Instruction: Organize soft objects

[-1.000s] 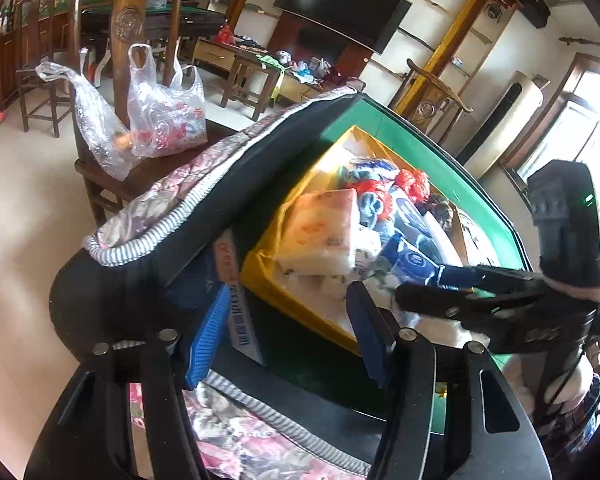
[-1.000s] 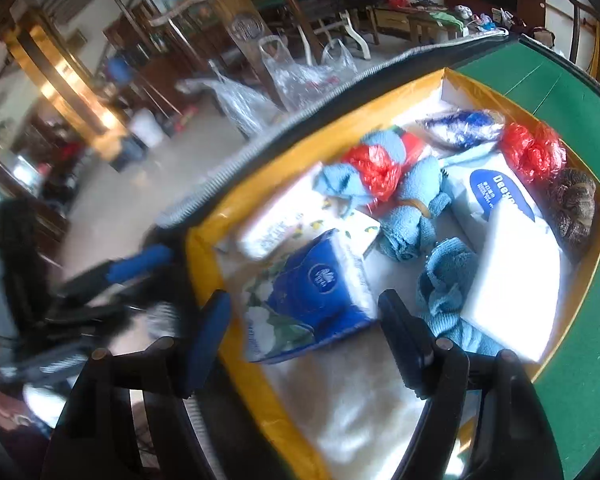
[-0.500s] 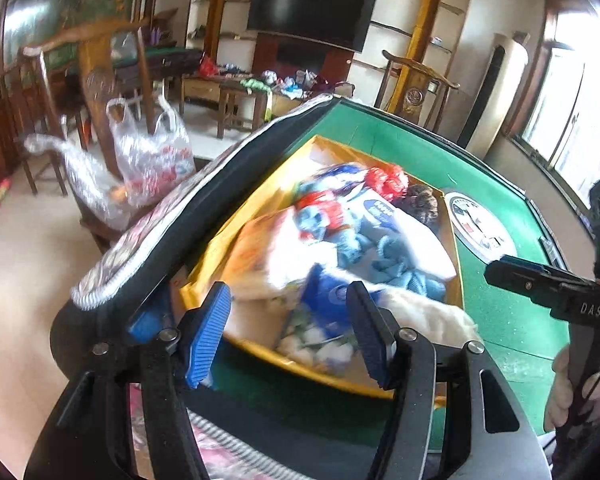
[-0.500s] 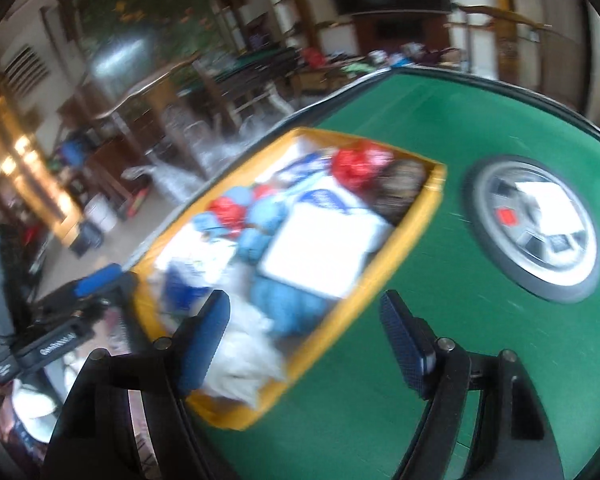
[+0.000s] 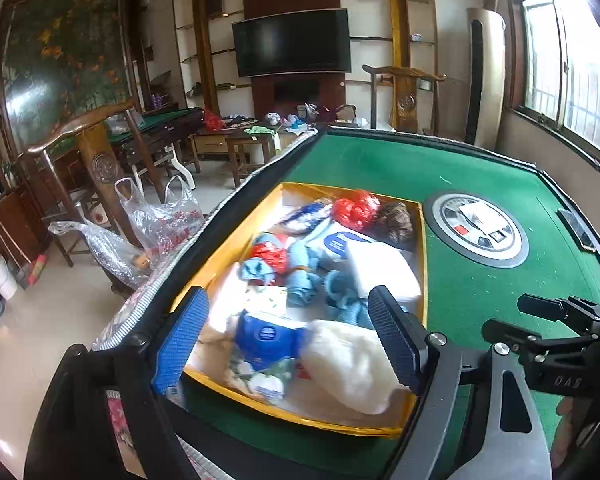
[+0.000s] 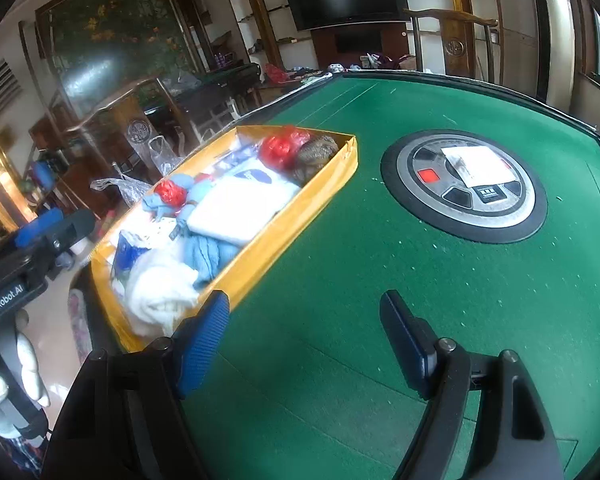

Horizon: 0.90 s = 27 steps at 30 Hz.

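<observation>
Green felt table (image 6: 340, 280) is filling most of both views, w/ a raised dark rim running round it & a round grey dial plate (image 6: 464, 184) sitting near the middle. Yellow tray (image 5: 240, 240) is lying along the table's left edge, its long side just beside the rim, well apart from the dial. It's holding the soft stuff: white fluffy cloth (image 5: 348, 364) at the near end, blue tissue pack (image 5: 266, 336) beside it, blue towels (image 5: 304, 280) mid-tray, white pack (image 5: 380, 268), red bags (image 5: 356, 210) & a brown bundle (image 5: 396, 220) at the far end.

Left gripper (image 5: 290, 340) is hovering over the near end of the tray, jaws having just been opening, standing wide w/ nothing pinched btwn them. Right gripper (image 6: 304, 340) is hanging over bare felt just right of the tray's near corner, jaws apart, empty.

Felt right of the tray is lying open up to the far rim. Past the left edge: wooden chair (image 5: 100, 152) w/ clear plastic bags (image 5: 160, 216).
</observation>
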Motion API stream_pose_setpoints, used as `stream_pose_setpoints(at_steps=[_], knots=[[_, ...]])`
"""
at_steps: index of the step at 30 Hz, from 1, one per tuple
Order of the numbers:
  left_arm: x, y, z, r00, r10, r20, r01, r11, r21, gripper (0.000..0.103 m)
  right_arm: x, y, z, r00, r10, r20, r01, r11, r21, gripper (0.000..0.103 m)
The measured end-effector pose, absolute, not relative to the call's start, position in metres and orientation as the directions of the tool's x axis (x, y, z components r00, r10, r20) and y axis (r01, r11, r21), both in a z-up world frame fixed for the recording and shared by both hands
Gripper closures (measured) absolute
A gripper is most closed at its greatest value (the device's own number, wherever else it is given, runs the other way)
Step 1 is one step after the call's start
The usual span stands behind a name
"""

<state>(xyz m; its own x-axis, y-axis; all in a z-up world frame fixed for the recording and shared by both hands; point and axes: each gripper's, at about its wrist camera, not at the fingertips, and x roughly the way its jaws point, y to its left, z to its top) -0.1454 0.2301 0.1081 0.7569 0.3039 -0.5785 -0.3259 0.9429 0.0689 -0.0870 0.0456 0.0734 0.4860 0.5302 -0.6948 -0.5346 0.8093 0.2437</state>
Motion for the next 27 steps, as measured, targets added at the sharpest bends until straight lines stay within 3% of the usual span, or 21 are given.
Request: stream_pose_setpoints(at_steps=[5, 10, 14, 16, 19, 27], knots=[[-0.146, 0.215, 0.110, 0.753, 0.307, -0.582, -0.315, 0.945, 0.090, 0.021, -0.098, 0.042, 0.075, 0.505, 0.531, -0.681, -0.545, 0.807, 0.225, 0.029], [-0.161, 0.211, 0.123, 0.775, 0.379, -0.505, -0.387, 0.917, 0.095, 0.020, -0.109, 0.039, 0.079, 0.535, 0.528, -0.659, -0.549, 0.810, 0.204, 0.029], [-0.183, 0.213, 0.141, 0.830, 0.390, -0.398, -0.410, 0.911, 0.036, 0.000, -0.119, 0.040, 0.086, 0.564, 0.530, -0.634, -0.558, 0.810, 0.181, 0.029], [-0.187, 0.220, 0.141, 0.859, 0.352, -0.372, -0.389, 0.921, -0.027, 0.000, -0.122, 0.045, 0.088, 0.567, 0.528, -0.633, -0.565, 0.808, 0.168, 0.029], [-0.178, 0.234, 0.136, 0.844, 0.301, -0.445, -0.368, 0.927, -0.071, 0.000, -0.128, 0.053, 0.089, 0.566, 0.528, -0.633, -0.576, 0.803, 0.155, 0.029], [-0.181, 0.247, 0.130, 0.804, 0.366, -0.468, -0.446, 0.893, -0.067, 0.000, -0.133, 0.072, 0.085, 0.560, 0.509, -0.653, -0.596, 0.795, 0.108, 0.029]])
